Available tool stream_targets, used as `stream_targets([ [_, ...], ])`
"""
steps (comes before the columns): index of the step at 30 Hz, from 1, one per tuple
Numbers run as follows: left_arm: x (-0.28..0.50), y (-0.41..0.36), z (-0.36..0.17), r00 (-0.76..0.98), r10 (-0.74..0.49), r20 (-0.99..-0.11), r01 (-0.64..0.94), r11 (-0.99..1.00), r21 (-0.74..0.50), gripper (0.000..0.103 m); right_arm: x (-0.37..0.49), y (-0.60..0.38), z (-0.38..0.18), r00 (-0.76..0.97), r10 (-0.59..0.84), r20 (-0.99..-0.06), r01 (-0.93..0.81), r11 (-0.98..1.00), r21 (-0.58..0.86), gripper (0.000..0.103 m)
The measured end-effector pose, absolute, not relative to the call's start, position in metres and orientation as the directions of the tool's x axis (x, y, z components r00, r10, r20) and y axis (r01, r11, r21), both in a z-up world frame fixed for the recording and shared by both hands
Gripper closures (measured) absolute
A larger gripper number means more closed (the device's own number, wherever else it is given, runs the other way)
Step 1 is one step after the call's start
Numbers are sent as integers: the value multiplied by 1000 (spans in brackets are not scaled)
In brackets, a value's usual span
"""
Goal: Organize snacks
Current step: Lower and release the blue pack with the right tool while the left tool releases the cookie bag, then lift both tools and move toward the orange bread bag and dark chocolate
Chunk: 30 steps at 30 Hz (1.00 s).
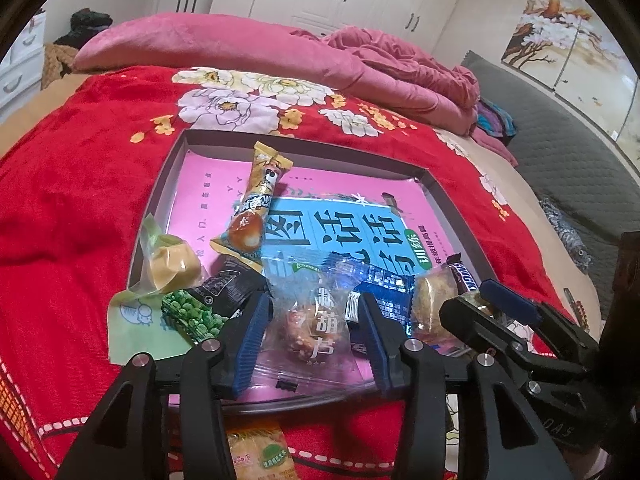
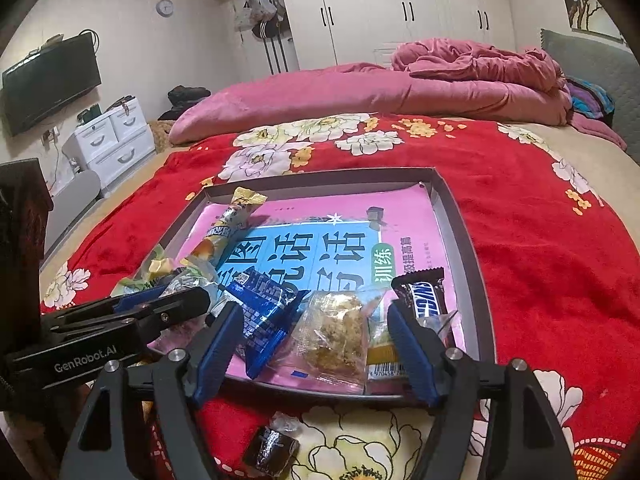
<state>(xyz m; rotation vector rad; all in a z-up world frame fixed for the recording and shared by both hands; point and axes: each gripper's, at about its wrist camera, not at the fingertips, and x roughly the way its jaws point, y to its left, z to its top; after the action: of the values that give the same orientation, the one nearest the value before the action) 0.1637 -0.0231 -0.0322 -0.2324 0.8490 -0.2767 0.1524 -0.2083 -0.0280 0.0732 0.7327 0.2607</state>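
The shallow grey tray (image 1: 158, 196) is lying on the red flowered bedspread (image 1: 80, 168), lined with a pink-and-blue printed booklet (image 1: 340, 224), and most of the snacks are sitting along its near edge.

The left gripper (image 1: 316, 338) is hovering over the near left part of the tray with its blue pads spread; a clear packet of brown candied pieces (image 1: 308, 328) is lying between them, and the pads are standing off it on both sides rather than pressing. Just to its left are a black packet (image 1: 224, 284), a green-pea packet (image 1: 192, 316) and a pale green pouch with a yellow cake (image 1: 168, 268) draped over the tray's left rim. A long yellow sausage wrapper (image 1: 256, 200) is lying further in, pointing toward the far side.

The right gripper (image 2: 316, 344) is alongside — its jaws are also spread, wider, around a clear packet of crumbly yellow pastry (image 2: 336, 336). The pads are not touching it. A blue foil packet (image 2: 264, 312) is resting by the left pad, and a brown chocolate bar (image 2: 424, 296) is lying just beyond the right pad, near the tray's right wall.

Outside the tray, on the bedspread nearest the camera, an orange biscuit packet (image 1: 256, 452) and a small dark wrapped sweet (image 2: 272, 448) are lying apart from the rest.
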Motion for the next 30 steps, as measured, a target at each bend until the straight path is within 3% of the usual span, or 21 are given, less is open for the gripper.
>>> stream_targets([
  [23, 155, -22, -21, 652, -356, -669, 173, 929, -326, 28, 149, -217, -20, 734, 265, -625, -198, 964, 176, 22],
  [30, 150, -9, -13, 686, -348, -639, 147, 926, -347, 27, 141, -223, -12, 756, 268, -597, -195, 963, 186, 20],
])
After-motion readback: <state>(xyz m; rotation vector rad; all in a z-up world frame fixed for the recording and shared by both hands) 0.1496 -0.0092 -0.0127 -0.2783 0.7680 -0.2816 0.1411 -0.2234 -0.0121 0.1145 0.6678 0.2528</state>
